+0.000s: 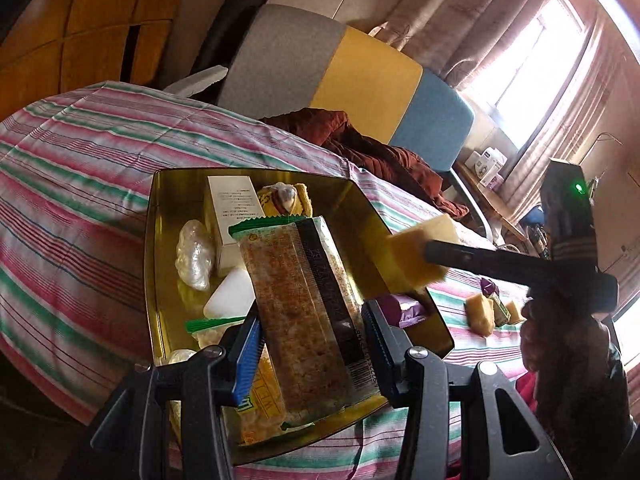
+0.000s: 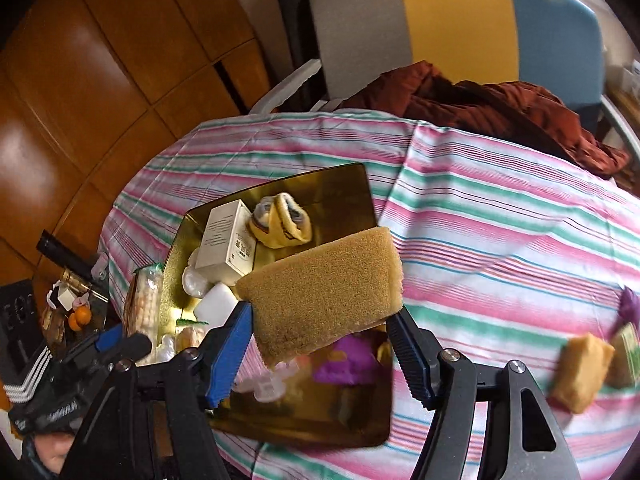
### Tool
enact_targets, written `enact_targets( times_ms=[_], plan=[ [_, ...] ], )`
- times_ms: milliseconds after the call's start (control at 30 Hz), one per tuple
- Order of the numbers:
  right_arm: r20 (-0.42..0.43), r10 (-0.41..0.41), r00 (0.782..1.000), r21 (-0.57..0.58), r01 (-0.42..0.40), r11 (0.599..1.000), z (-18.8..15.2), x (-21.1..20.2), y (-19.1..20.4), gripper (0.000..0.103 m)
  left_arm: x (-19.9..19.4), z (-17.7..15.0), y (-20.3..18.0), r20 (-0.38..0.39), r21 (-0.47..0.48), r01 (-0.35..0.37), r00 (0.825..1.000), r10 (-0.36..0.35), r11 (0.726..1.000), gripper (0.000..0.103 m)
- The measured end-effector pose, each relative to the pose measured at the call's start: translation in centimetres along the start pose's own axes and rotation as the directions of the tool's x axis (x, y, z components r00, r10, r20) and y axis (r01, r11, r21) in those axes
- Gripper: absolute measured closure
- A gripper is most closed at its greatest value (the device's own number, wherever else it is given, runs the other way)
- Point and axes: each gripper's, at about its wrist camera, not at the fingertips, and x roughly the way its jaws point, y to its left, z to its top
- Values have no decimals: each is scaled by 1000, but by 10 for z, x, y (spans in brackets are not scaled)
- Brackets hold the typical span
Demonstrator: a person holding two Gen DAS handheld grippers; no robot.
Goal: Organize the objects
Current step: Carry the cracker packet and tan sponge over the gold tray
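Observation:
A gold tray (image 1: 160,240) lies on the striped tablecloth and holds several items. My left gripper (image 1: 310,332) is shut on a long snack pack (image 1: 304,304) and holds it over the tray's near part. My right gripper (image 2: 320,320) is shut on a yellow sponge (image 2: 324,284) above the tray (image 2: 352,192). In the left wrist view the right gripper (image 1: 430,258) holds the sponge (image 1: 416,248) over the tray's right edge. In the right wrist view the left gripper (image 2: 116,336) holds the snack pack (image 2: 144,304) at the tray's left side.
The tray holds a white box (image 1: 232,208), a yellow sock bundle (image 1: 284,200), a pearly packet (image 1: 196,256), a white block (image 1: 232,292) and a purple packet (image 1: 404,308). Wrapped snacks (image 1: 482,310) lie on the cloth to the right. A chair (image 1: 360,64) with a brown jacket (image 1: 376,148) stands behind the table.

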Motion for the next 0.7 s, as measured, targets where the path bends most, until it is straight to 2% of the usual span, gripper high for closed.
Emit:
enact_targets(
  times_ms=[233,700],
  plan=[
    [-35,-8,999,-21,7,1000,10,21,5,34,6,2,1,-18,-1,4,1000,-4,1000,55],
    [-47,-18,999,-3,18,1000,18,36,-1,33,33,49,-22,26,77,-1,1000,-1,997,55]
  ],
)
